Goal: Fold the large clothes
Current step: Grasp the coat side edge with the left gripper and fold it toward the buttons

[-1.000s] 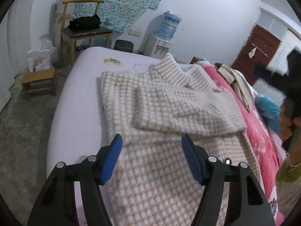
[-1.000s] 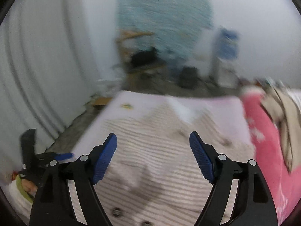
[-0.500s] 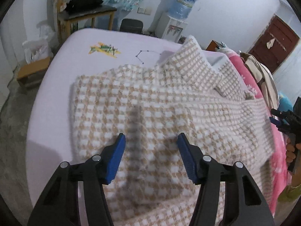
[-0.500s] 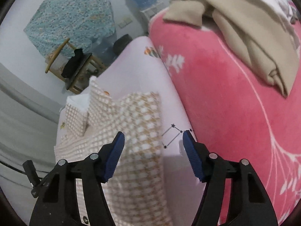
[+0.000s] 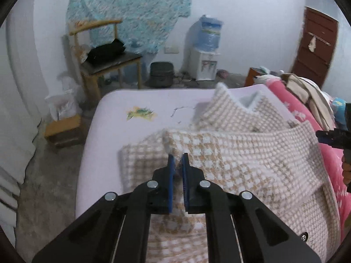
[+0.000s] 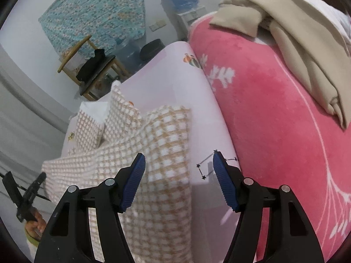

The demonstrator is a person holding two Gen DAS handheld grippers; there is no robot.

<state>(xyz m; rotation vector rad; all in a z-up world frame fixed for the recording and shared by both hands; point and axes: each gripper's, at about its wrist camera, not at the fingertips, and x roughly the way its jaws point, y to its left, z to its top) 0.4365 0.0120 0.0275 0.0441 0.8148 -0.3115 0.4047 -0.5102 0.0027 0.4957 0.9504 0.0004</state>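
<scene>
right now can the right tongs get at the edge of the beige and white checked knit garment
Probably yes: the right tongs stand open over the beige and white checked knit garment, its edge between the pads, nothing in the way.

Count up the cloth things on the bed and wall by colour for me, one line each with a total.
Tan-and-white checked: 1, the garment pinched by the left gripper
Pink: 1, the blanket
Beige: 1, the cloth piled on the blanket
Teal patterned: 1, the fabric hung on the wall
Lilac: 1, the sheet
Total: 5
</scene>
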